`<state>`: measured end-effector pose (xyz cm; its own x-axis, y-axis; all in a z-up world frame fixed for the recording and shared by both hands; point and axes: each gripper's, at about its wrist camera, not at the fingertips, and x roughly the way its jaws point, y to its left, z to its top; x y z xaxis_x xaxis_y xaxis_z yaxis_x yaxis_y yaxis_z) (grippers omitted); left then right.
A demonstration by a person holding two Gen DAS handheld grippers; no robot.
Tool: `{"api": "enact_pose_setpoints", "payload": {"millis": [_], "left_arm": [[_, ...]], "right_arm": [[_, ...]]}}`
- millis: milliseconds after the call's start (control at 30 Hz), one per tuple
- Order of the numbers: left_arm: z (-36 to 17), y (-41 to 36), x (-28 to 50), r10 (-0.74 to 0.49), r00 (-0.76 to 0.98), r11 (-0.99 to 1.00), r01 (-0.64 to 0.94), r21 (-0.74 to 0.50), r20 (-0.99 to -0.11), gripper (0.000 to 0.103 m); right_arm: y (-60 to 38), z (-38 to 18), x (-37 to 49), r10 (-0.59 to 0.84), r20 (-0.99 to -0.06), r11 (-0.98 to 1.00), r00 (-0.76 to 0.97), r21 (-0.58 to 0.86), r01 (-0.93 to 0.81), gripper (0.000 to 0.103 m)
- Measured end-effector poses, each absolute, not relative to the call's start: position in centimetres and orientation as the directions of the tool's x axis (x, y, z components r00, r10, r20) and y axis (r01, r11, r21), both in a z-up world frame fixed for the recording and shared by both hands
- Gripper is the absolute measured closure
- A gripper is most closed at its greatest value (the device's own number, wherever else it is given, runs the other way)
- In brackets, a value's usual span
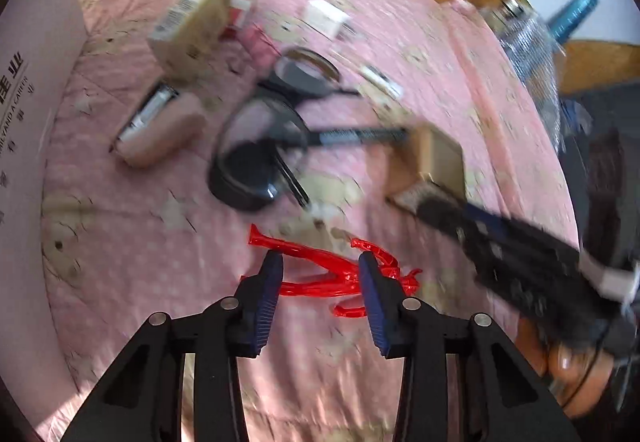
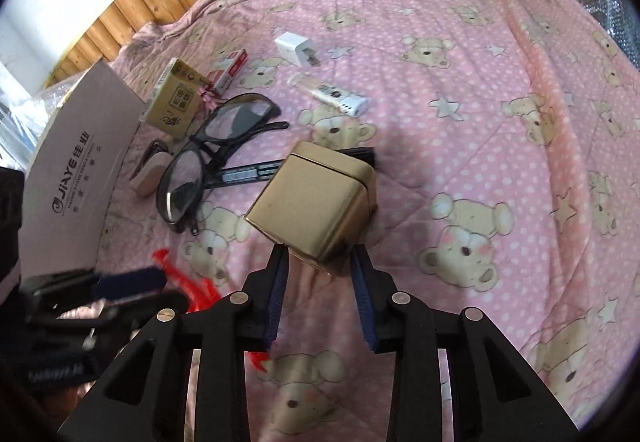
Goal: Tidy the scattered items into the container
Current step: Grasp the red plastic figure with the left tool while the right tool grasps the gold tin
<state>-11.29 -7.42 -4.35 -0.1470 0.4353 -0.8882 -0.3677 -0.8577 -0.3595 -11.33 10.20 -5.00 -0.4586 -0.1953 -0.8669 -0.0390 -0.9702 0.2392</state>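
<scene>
I count one gold tin (image 2: pixel 316 202) between my right jaws, one red hanger (image 1: pixel 328 274) between my left jaws, and beyond them one pair of glasses (image 2: pixel 208 158), one charger (image 2: pixel 294 48), two small boxes

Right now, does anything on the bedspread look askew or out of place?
Yes. The gold tin is tipped onto an edge between the right gripper's fingers, not flat on the pink bedspread. The black glasses lie splayed across a dark pen. Nothing looks spilled or broken.
</scene>
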Motion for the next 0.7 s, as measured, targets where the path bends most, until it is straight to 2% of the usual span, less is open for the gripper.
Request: {"api": "enact_pose_setpoints", "payload": {"millis": [167,233,433,567,667,700], "left_arm": [[-3.5,-8.0,-10.2,0.441,-0.177,-0.850,-0.398,-0.346,-0.880,0.062],[-3.7,-8.5,-10.8,0.442,-0.181,-0.857,-0.372,-0.355,-0.878,0.061],[-3.8,-10.2,-10.6,0.401,-0.206,-0.900,-0.268,-0.343,-0.892,0.058],[-4.4,-11.7,-10.2,0.479,-0.170,-0.871,-0.215,-0.442,-0.861,0.058],[-4.7,-12.3,-10.0,0.508,-0.161,-0.857,-0.185,-0.480,-0.846,0.057],[-4.7,-12.2,-10.0,0.511,-0.163,-0.856,-0.185,-0.483,-0.844,0.056]], "right_arm": [[11.6,-5.6,-10.8,-0.200,-0.877,-0.964,-0.438,0.255,-0.071,0.068],[11.6,-5.7,-10.4,-0.243,-0.869,-0.955,-0.431,0.293,-0.053,0.059],[8.9,-6.2,-8.6,-0.397,-0.836,-0.913,-0.379,0.402,0.070,0.058],[6.8,-6.9,-7.9,-0.489,-0.802,-0.871,-0.344,0.474,0.131,0.061],[4.9,-7.0,-7.5,-0.627,-0.732,-0.779,-0.267,0.597,0.192,0.061],[4.3,-6.8,-7.3,-0.629,-0.733,-0.778,-0.260,0.592,0.212,0.061]]}}
